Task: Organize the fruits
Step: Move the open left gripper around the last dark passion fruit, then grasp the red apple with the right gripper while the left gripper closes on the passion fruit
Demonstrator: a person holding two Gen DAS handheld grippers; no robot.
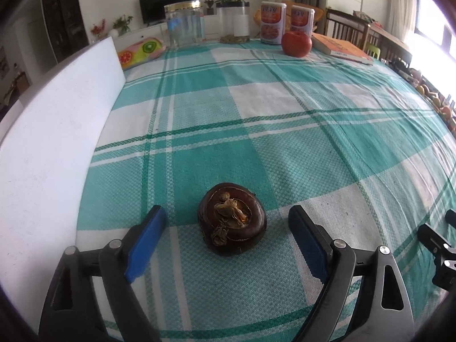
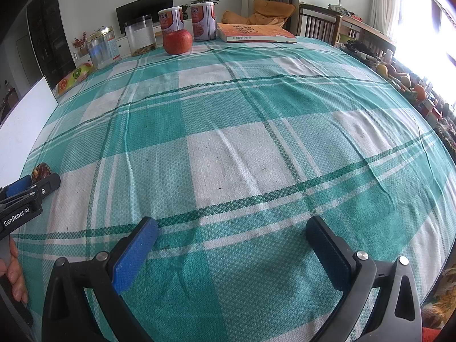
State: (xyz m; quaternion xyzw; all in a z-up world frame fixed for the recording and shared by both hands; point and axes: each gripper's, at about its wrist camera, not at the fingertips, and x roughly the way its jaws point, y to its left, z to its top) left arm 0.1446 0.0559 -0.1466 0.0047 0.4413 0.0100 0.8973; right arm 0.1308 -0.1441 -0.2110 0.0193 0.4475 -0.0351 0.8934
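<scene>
A dark brown water chestnut [image 1: 232,219] lies on the green checked tablecloth [image 1: 256,119], between the open fingers of my left gripper [image 1: 228,213], untouched by either blue pad. It also shows at the far left of the right wrist view [image 2: 42,168], beside the left gripper [image 2: 31,188]. A red apple [image 1: 296,43] stands at the table's far side; it also shows in the right wrist view [image 2: 177,41]. My right gripper [image 2: 232,228] is open and empty over bare cloth near the front edge.
A white board [image 1: 51,154] lies along the table's left side. At the back stand a glass jar [image 1: 184,25], a clear canister [image 1: 234,22], two orange cans [image 1: 273,22], a fruit-print pouch [image 1: 141,51] and an orange book [image 1: 340,47]. Chairs stand at the right.
</scene>
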